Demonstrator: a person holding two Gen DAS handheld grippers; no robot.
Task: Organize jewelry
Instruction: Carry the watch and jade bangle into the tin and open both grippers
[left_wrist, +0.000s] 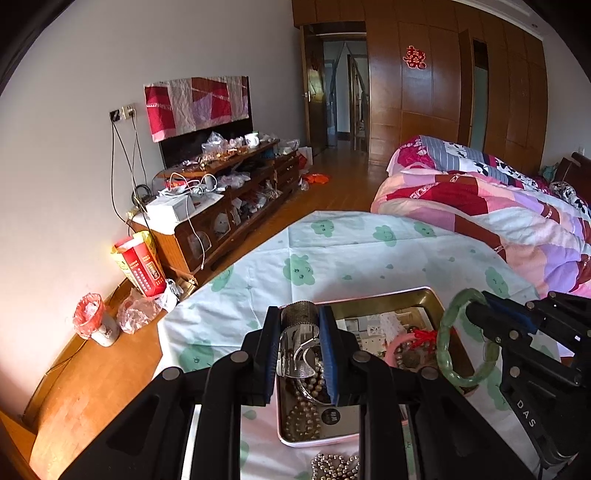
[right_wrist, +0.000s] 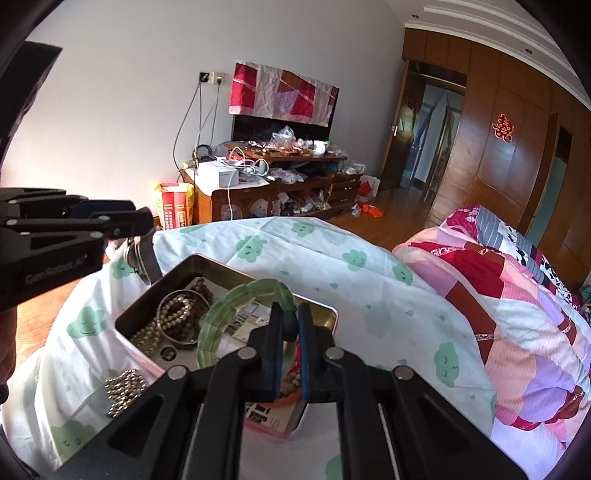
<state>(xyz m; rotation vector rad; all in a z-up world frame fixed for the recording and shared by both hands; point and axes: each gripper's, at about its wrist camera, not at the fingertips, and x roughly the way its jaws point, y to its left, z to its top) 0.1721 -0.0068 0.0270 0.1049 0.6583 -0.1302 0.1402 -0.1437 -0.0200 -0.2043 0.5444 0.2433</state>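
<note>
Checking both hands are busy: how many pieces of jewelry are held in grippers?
2: a silver mesh cuff bracelet in the left gripper; a green jade bangle in the right gripper.

You can read "DAS" in white on the black body of your right gripper (left_wrist: 480, 314), and "GenRobot.AI" on the side of your left gripper (right_wrist: 144, 221). On the wardrobe door (right_wrist: 517, 155) there's a red double-happiness sign (right_wrist: 503, 127).

Daylight, bright and even, coming from behind both grippers. White wall (left_wrist: 74, 110) ahead-left glows warm near the floor. Heavy fisheye bend, black vignette in corners. Gripper bodies up close dark, slightly soft; far room sharp enough. No motion blur.
</note>
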